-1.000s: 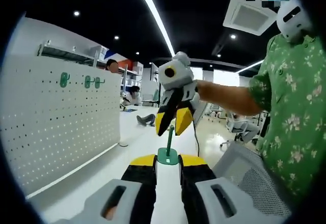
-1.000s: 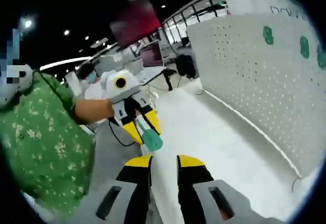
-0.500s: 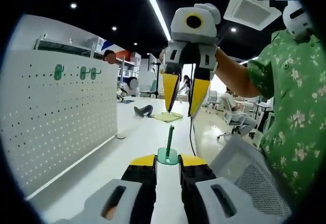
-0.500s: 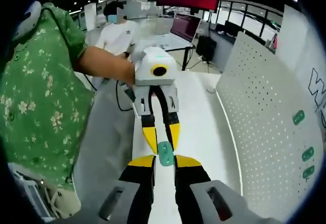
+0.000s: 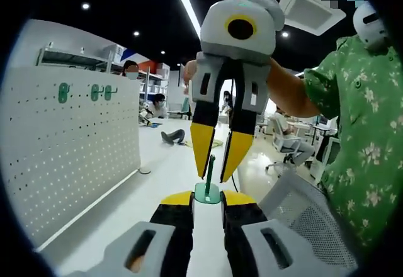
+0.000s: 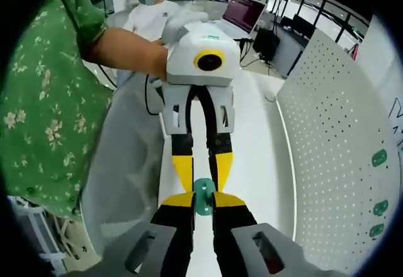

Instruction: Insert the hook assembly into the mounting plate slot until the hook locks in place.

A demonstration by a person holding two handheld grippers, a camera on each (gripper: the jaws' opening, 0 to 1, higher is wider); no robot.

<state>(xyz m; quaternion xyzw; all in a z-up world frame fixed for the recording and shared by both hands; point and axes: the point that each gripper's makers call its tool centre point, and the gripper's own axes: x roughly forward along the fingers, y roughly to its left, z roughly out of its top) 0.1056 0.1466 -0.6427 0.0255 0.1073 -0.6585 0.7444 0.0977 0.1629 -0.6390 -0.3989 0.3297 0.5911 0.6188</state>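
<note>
Your left gripper [image 5: 206, 199] has its yellow-tipped jaws pinched on the round base of the small green plastic hook assembly [image 5: 207, 189], stem pointing straight out ahead, so the free end is up for grabs. Your right gripper [image 5: 215, 167] comes in from directly opposite, jaws parted a little and straddling that stem, not squeezing it as far as I can tell. Looks like a handoff or a regrip to me, so you get the right end facing the board.

From the right gripper view, the green base [image 6: 203, 196] sits right at your own jaw tips with the left gripper nose-to-nose beyond it.

Off to the side of both claws stands the white perforated mounting plate [image 5: 69, 157], well apart, with a few green hooks [image 5: 63, 92] already hung on it. Your green floral sleeve [image 5: 362, 138] is on the other side.
</note>
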